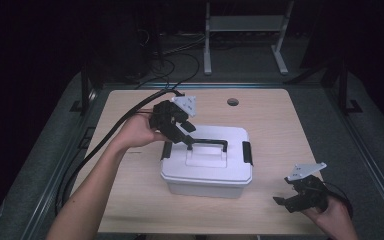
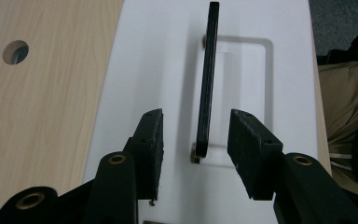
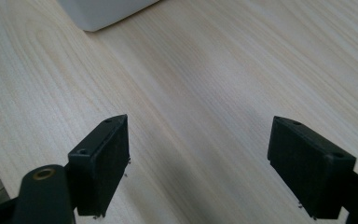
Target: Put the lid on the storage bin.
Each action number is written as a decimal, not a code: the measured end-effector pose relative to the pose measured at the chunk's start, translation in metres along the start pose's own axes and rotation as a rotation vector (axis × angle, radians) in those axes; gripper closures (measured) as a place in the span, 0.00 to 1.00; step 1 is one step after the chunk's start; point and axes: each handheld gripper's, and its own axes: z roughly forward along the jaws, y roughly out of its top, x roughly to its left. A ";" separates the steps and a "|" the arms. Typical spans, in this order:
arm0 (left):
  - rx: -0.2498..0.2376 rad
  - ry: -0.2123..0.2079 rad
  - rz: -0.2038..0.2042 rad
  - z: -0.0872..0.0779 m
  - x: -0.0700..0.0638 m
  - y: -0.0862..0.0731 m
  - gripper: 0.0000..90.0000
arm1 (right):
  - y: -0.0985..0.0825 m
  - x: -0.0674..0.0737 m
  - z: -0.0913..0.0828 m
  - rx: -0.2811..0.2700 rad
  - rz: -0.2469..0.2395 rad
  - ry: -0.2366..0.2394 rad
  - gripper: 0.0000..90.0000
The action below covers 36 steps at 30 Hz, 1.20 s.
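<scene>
Left tongs (image 2: 196, 154) parted astride black handle (image 2: 207, 79), right tongs (image 3: 219, 163) wide, empty, no readable writing

One camera looks down from above the near side over the whole worktop (image 1: 130, 210); two ride close, both sharing the white box (image 2: 168, 70).

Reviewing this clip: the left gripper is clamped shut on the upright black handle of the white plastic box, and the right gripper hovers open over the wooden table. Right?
Not quite. The left gripper is not clamped: in the left gripper view its pads stand apart from the upright black handle of the white plastic box, with gaps on both sides. The right gripper is indeed open over the wooden table.
</scene>
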 end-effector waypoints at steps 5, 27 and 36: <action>-0.019 0.016 -0.010 -0.009 -0.001 -0.008 0.60 | 0.000 0.000 0.000 0.002 0.003 -0.002 0.22; -0.060 0.067 -0.100 -0.038 -0.007 -0.062 0.54 | 0.002 0.000 0.001 0.002 0.002 -0.007 0.22; -0.085 0.084 -0.129 -0.041 -0.010 -0.079 0.51 | 0.002 0.000 0.001 0.006 0.003 -0.007 0.22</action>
